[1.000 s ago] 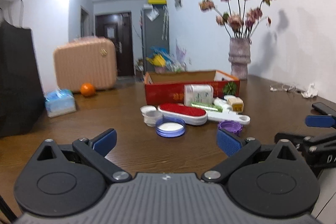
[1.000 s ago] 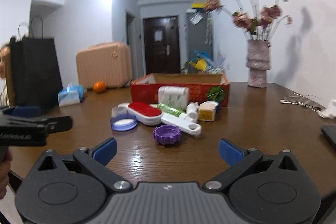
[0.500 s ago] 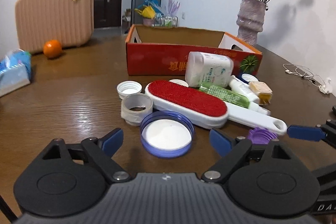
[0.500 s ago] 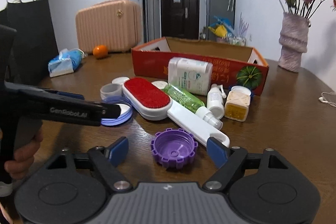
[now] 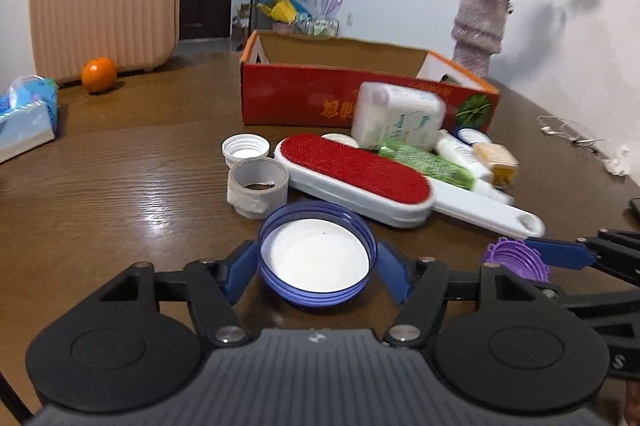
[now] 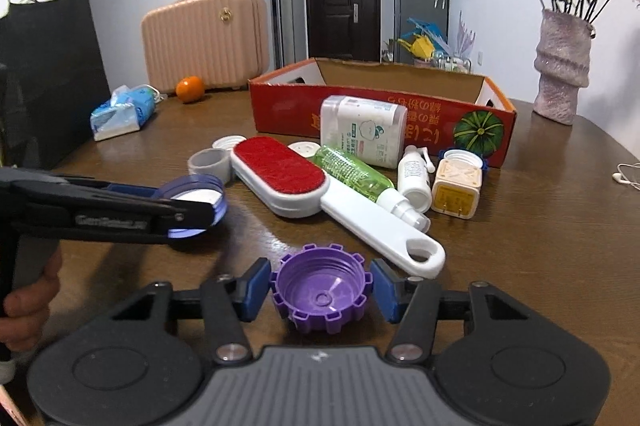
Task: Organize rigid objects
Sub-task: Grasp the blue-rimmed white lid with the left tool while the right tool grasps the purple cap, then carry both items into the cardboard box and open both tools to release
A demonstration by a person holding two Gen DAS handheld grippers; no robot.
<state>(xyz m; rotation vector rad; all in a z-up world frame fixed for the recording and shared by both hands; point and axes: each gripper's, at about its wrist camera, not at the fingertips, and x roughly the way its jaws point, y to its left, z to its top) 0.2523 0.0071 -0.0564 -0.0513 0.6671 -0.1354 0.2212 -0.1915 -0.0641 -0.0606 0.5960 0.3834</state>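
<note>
Both sets of jaws stand spread, each straddling a lid without clear contact: the left gripper (image 5: 316, 268) around the blue lid (image 5: 314, 258), the right gripper (image 6: 319, 290) around the purple cap (image 6: 321, 292), both at the near edge of the clutter, with the red box (image 6: 380, 114) farther back. Closing off-centre could squirt either shallow lid sideways into the lint brush (image 6: 304, 182) to the far right, since low, rounded rims give the pads little to bite. Half a second ago both lids lay ahead of the fingers; now they sit between them.
</note>
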